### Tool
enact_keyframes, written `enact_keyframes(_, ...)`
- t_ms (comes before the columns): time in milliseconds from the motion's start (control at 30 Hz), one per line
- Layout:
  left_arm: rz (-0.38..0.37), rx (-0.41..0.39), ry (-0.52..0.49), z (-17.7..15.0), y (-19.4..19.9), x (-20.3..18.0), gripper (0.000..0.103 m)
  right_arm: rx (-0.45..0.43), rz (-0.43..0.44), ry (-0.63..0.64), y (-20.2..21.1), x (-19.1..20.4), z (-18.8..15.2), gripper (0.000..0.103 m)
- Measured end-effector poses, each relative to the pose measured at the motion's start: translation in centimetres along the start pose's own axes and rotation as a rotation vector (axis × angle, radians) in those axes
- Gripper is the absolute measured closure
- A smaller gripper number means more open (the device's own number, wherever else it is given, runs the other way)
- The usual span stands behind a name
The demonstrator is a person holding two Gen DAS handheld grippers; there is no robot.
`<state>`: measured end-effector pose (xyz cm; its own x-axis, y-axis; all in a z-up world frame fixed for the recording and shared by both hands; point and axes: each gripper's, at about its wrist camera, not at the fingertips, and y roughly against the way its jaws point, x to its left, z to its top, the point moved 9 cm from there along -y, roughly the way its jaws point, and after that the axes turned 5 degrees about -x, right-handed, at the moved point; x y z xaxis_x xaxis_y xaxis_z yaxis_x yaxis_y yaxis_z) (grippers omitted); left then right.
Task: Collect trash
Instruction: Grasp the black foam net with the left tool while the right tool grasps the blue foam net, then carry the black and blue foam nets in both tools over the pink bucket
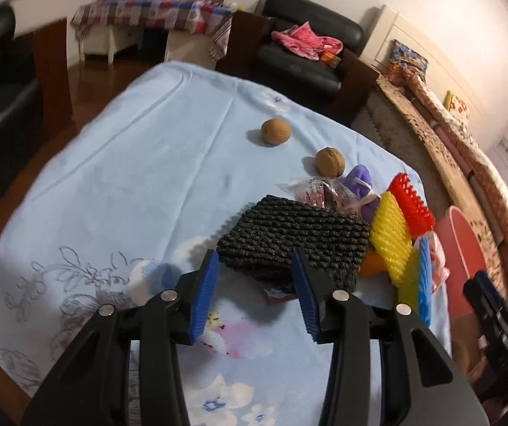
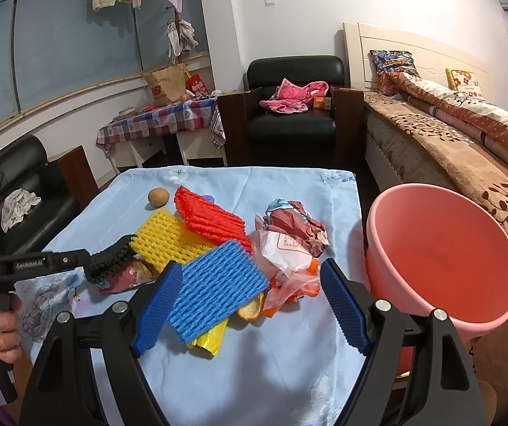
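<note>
Left gripper (image 1: 255,294) has its fingers spread about halfway, empty, with the near edge of the black foam net (image 1: 291,239) sitting just ahead of and between the tips; it looks like the step in hand is grabbing that net. Right gripper (image 2: 250,305) is wide open and empty too, blue foam net (image 2: 215,291) lying between its fingers, touching or nearly touching the left one, well apart from the right one. Rest of the trash is piled beyond the fingertips on the worktop (image 2: 254,372): yellow net (image 2: 163,238), red net (image 2: 211,216), crumpled wrappers (image 2: 291,245). Pink bucket (image 2: 442,259) sits just outside the right finger, off the worktop edge (presumably the bin). To do it well: push the left fingers further forward so the net's edge sits deep between the pads, then close; foam net is soft and will compress, so a tip-only pinch likely slips. Lift clear before swinging across to avoid dragging the pile.
</note>
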<state>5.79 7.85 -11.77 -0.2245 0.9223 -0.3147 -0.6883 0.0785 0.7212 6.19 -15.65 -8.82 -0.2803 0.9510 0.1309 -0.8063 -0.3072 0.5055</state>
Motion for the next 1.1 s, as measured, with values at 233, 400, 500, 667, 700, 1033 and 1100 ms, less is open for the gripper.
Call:
enact_keyframes(233,-0.039,-0.001,0.033,-0.2,-0.3,-0.6,0.054,0.015,0.018,0.023,-0.2,0.7,-0.4,0.024)
enact_keyframes(400,-0.056,-0.028,-0.021,-0.2,0.1,-1.5,0.058,0.030,0.036,0.031,-0.4,1.3,-0.8,0.024)
enact_keyframes(500,-0.067,-0.031,-0.044,-0.2,0.1,-2.1,0.079,0.040,0.049,0.041,-0.5,1.8,-1.0,0.025)
enact_keyframes(667,-0.079,-0.048,-0.073,-0.1,0.2,-3.0,0.093,0.053,0.072,0.059,-0.4,2.5,-1.5,0.027)
enact_keyframes(700,-0.081,-0.053,-0.078,0.0,0.3,-3.1,0.094,0.056,0.076,0.061,-0.4,2.7,-1.5,0.027)
enact_keyframes(1033,-0.137,-0.111,-0.092,1.1,2.3,-4.2,0.094,0.103,0.127,0.060,-1.0,4.0,-2.6,0.032)
enact_keyframes(1100,-0.148,-0.114,-0.093,1.2,2.5,-4.4,0.094,0.114,0.139,0.068,-1.1,4.5,-2.7,0.032)
